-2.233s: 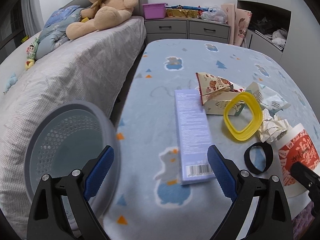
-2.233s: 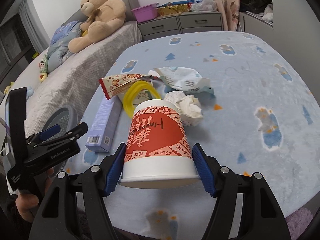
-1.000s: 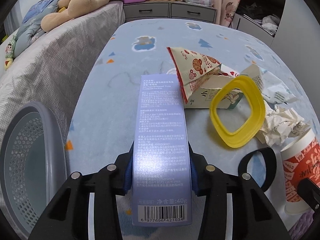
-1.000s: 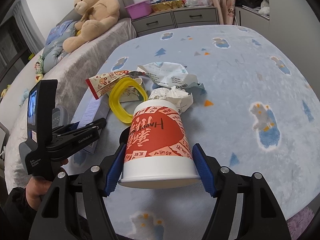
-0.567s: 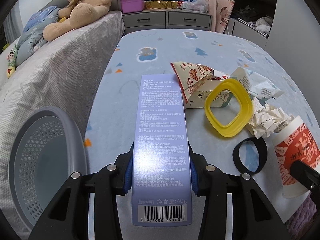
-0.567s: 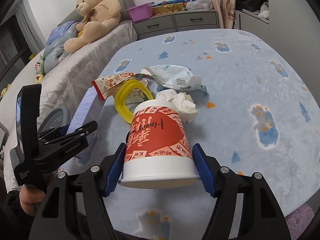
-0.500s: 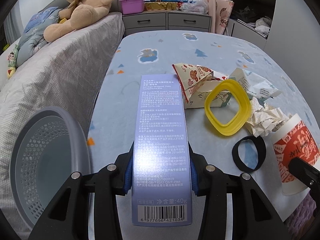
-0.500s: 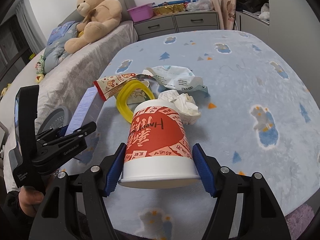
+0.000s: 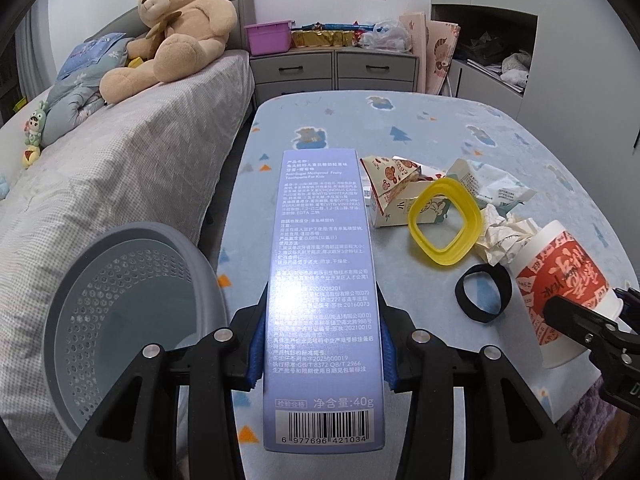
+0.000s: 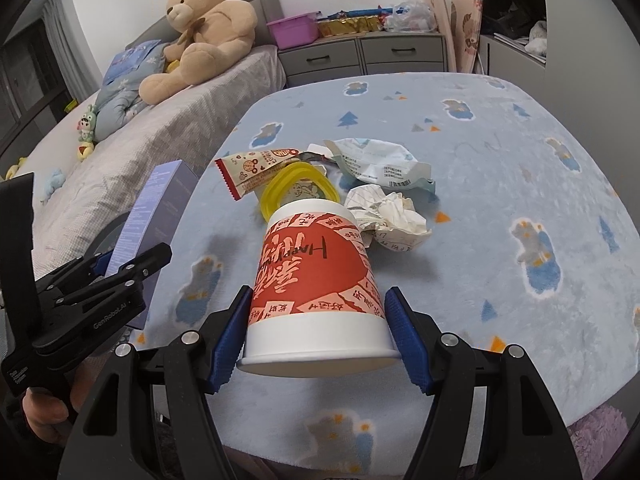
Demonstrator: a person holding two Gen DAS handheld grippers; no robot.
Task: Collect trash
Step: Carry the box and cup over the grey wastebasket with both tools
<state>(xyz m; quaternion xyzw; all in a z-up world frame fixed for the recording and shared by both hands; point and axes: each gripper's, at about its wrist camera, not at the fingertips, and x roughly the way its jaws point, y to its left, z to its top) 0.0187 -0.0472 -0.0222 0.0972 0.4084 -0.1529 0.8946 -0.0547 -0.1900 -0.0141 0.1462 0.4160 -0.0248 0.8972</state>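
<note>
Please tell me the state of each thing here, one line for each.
Box: clamped in left gripper, lifted.
Cup: clamped in right gripper.
Bin: empty as far as visible.
Paper ball: crumpled, on table.
Yellow ring: propped on carton.
Black band: flat on table.

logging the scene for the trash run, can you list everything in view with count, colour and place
toothpaste box: 1, lilac, in left gripper
paper cup: 1, red and white, in right gripper
bin: 1, grey, beside bed
yellow ring: 1, on blanket
black band: 1, on blanket
wrappers: 2, printed, on blanket
crumpled paper: 1, white
teddy bear: 1, tan, on bed
left gripper: black, blue pads
right gripper: black, blue pads
</note>
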